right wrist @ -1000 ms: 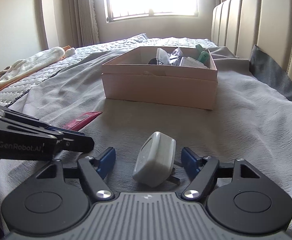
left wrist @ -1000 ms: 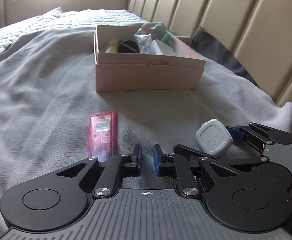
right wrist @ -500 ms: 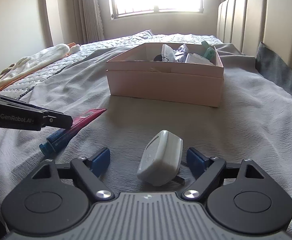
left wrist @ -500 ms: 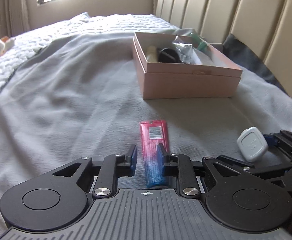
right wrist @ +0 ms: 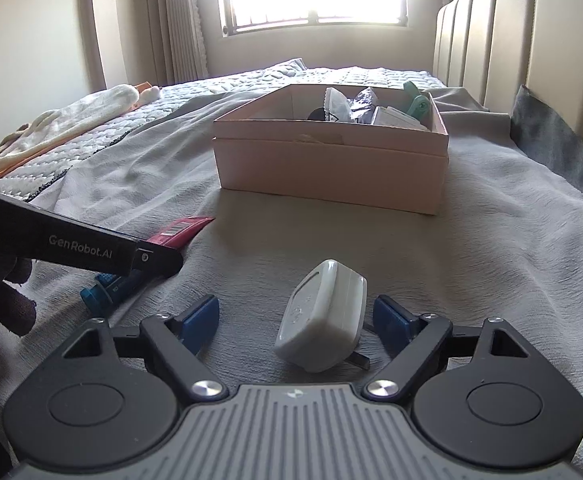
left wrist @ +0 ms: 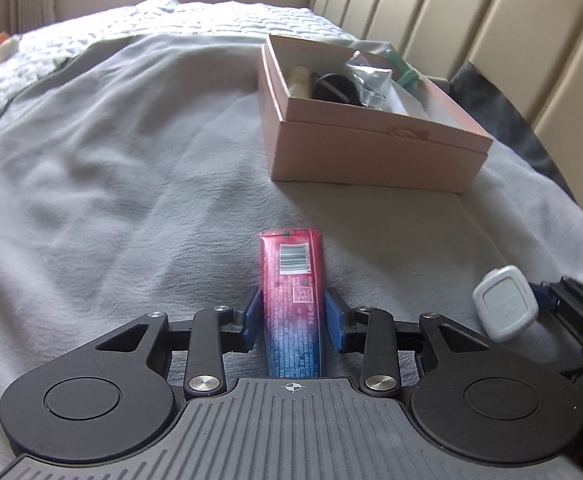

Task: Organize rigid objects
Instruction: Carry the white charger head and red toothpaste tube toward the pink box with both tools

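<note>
Left gripper (left wrist: 291, 320): my jaws have just been opening and now stand apart on either side of the toothpaste tube (left wrist: 293, 300), which lies flat on the grey blanket (left wrist: 111, 184). Pads sit just beside the tube's flanks; I see no squeeze on it, so I count it as not yet gripped. The tube's long axis runs straight ahead along the line my jaws point, crimped end with the barcode away from me, blue cap end under the gripper body. That alignment is what the coming close depends on, I judge: jaws cross the narrow width.

Right gripper (right wrist: 295, 316): jaws wide apart, with the white plug adapter (right wrist: 321, 316) lying between them on the blanket, tilted on its edge, touching neither pad. Its prongs point back toward me, close to the right-hand pad.

Each hand is nearest its own item; the tube is to the left, the adapter to the right, near each other.

Pink cardboard box (left wrist: 371, 160) stands beyond both items, open-topped, near the padded headboard (left wrist: 471, 20). Already inside: a pale cylinder, a black round item, a crinkled clear packet, a green clip, a white flat piece.
</note>
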`<action>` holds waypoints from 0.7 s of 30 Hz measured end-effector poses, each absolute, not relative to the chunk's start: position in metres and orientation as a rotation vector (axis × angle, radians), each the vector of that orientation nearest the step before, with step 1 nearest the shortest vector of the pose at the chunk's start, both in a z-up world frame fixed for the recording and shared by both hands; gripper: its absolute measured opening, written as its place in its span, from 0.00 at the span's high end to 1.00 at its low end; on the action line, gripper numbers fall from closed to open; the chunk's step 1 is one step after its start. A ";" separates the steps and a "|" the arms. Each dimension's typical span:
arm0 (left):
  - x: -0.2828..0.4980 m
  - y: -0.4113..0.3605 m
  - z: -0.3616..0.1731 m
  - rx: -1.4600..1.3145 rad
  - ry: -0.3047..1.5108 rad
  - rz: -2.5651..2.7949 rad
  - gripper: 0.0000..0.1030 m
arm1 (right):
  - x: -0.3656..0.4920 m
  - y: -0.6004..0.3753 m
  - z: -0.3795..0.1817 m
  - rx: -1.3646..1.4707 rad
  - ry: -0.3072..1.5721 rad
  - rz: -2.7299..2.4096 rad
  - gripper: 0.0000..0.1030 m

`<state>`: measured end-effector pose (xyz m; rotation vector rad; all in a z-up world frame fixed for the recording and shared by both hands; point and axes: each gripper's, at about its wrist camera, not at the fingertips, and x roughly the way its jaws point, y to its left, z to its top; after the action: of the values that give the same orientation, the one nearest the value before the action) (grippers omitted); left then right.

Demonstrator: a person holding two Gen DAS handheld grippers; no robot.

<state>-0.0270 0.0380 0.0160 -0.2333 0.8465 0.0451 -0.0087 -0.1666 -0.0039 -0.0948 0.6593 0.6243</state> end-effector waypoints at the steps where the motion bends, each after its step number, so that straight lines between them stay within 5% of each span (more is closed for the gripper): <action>1: -0.028 0.040 0.015 -0.250 0.843 0.045 0.64 | -0.008 -0.167 -0.004 -0.092 0.666 0.633 0.15; 4: -0.031 0.038 0.014 -0.236 0.822 0.037 0.64 | 0.002 -0.169 -0.003 -0.054 0.731 0.706 0.00; 21: -0.038 0.030 0.011 -0.175 0.775 0.047 0.63 | -0.026 -0.194 0.016 -0.173 0.655 0.496 0.09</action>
<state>-0.0378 0.0304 0.0112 -0.1746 0.7753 0.0471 -0.0261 -0.1938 0.0164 -0.1725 0.6554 0.4964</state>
